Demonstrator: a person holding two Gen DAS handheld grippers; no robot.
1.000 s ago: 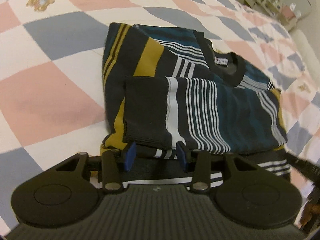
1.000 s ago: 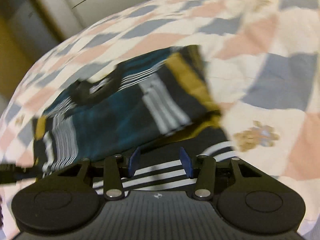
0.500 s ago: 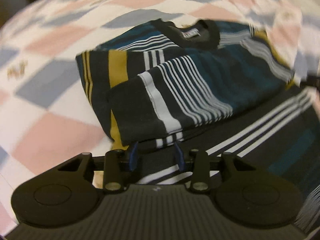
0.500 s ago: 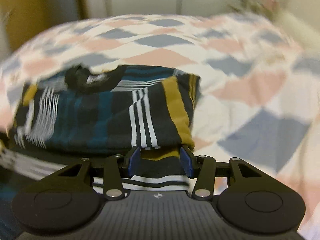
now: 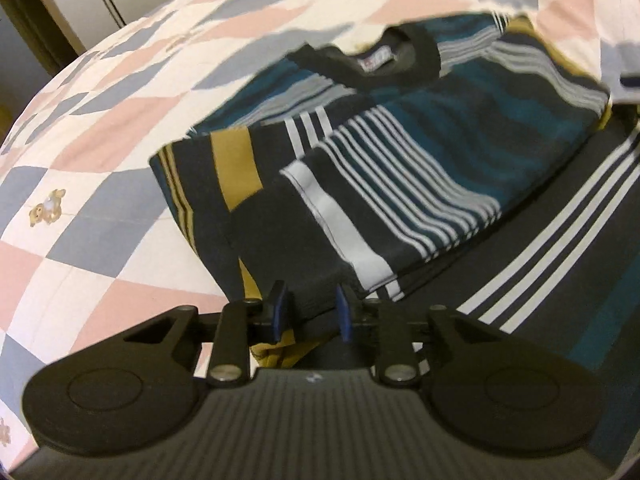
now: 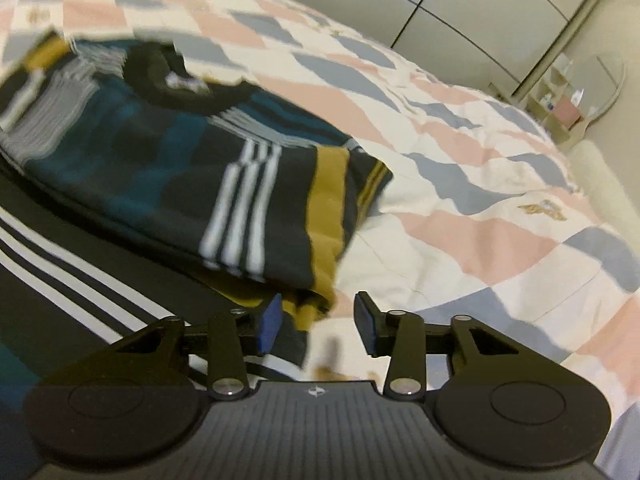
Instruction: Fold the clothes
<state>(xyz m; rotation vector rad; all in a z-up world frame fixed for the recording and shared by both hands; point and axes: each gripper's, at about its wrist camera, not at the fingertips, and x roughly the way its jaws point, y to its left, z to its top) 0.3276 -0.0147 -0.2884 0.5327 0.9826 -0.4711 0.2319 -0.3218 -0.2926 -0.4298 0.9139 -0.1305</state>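
A striped sweater (image 5: 400, 168) in black, teal, white and mustard lies on the bed, both sleeves folded across its chest and the black collar at the far side. My left gripper (image 5: 310, 312) is open, its blue pads on either side of the folded sleeve cuff at the sweater's left edge. In the right wrist view the sweater (image 6: 168, 168) is blurred. My right gripper (image 6: 318, 322) is open at the sweater's right edge, with a mustard fabric corner between the pads.
The bed (image 5: 100, 128) has a quilt of pink, grey-blue and white diamonds with small bear prints. White wardrobe doors (image 6: 440, 8) stand behind it, and a small shelf with a mirror (image 6: 572, 96) is at the far right.
Both grippers have swung around the sweater's lower corners and stayed open. The right gripper has moved to the right edge and opened wider; the left view has turned toward the collar.
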